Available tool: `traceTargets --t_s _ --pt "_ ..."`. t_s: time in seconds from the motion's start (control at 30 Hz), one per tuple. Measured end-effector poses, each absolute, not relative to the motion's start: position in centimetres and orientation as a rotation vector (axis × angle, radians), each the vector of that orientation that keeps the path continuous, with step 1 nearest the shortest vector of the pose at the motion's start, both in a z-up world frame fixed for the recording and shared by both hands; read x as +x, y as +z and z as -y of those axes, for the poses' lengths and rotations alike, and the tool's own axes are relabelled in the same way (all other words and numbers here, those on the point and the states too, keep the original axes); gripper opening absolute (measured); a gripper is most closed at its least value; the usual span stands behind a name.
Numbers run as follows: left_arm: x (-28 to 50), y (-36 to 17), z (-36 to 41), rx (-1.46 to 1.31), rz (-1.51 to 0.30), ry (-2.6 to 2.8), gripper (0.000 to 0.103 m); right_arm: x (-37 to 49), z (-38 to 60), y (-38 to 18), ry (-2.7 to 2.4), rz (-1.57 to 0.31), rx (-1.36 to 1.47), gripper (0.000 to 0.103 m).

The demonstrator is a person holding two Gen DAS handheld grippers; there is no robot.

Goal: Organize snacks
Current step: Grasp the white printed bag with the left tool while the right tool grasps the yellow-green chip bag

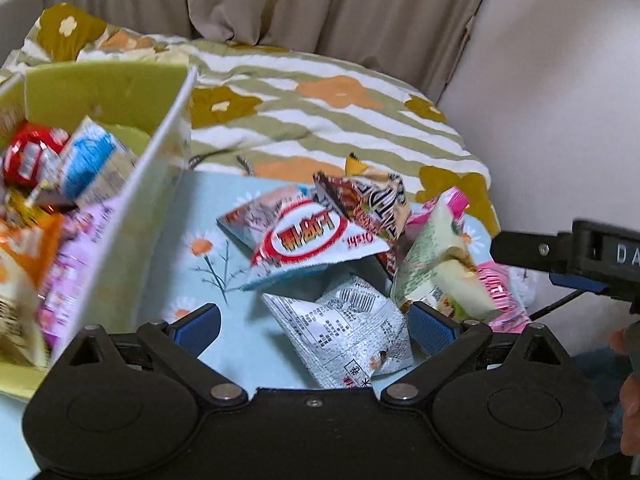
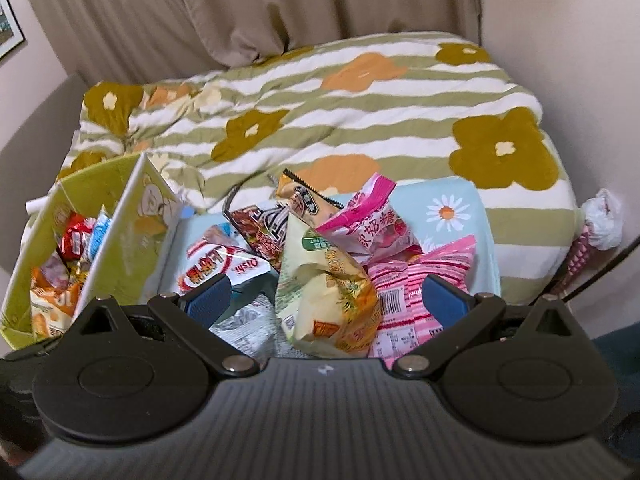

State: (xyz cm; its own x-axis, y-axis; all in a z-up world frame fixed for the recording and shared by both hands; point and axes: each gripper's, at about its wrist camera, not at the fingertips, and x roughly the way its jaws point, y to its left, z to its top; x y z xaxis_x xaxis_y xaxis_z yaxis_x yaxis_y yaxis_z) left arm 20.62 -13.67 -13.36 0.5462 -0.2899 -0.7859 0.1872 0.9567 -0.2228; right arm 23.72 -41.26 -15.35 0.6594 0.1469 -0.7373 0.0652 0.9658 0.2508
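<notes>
Snacks (image 2: 332, 280) lie in a loose pile on a pale blue cloth (image 2: 452, 200) printed with daisies, spread over a bed. The pile holds a white and red packet (image 1: 308, 236), a silver packet (image 1: 344, 332) with black print and a barcode, a dark patterned packet (image 1: 368, 200), a cream and green packet (image 1: 436, 272), and pink packets (image 2: 420, 280). The packets overlap and lean on one another.

Just left of the pile stands a green box (image 1: 108, 88) with white-edged walls. More snacks are inside it, among them a red packet (image 1: 28, 156), a blue and white packet (image 1: 92, 164) and an orange one (image 1: 24, 248).

The left gripper (image 1: 312, 324) hovers low over the silver packet. Its jaws are spread wide, one blue pad (image 1: 196, 328) on each side of the packet, neither visibly touching it.

The right gripper (image 2: 326, 300) hangs above the cream and green packet, its jaws also spread wide and holding nothing. In the left wrist view part of that gripper shows at the right edge, with part of a hand (image 1: 630, 400) below it.

Behind the cloth lies a quilt (image 2: 360, 112) with green and white stripes and large flowers. Beige curtains (image 2: 240, 4) hang beyond it.
</notes>
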Motion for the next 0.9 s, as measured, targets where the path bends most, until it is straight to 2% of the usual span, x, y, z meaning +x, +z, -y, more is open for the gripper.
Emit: traceTargets --t_s 0.27,0.6,0.77,0.83,0.9 --pt "22.0 -16.8 15.5 -0.15 -1.0 -0.264 0.1 26.6 40.9 -18.0 0.099 -0.905 0.233 0.103" --pt "23.2 -18.5 16.1 -0.219 -1.02 -0.287 0.098 28.1 40.6 -20.1 0.129 -0.947 0.219 0.103" --pt "23.4 -18.7 16.1 -0.251 -1.027 -0.308 0.09 28.4 40.7 -20.8 0.139 -0.971 0.228 0.103" --pt "23.4 -18.6 16.0 -0.245 -1.029 -0.304 0.082 28.5 40.6 -20.9 0.143 -0.977 0.23 0.103" --pt "23.4 -18.6 15.8 -0.255 -1.038 -0.308 0.081 28.5 40.5 -21.0 0.147 -0.981 0.228 0.103"
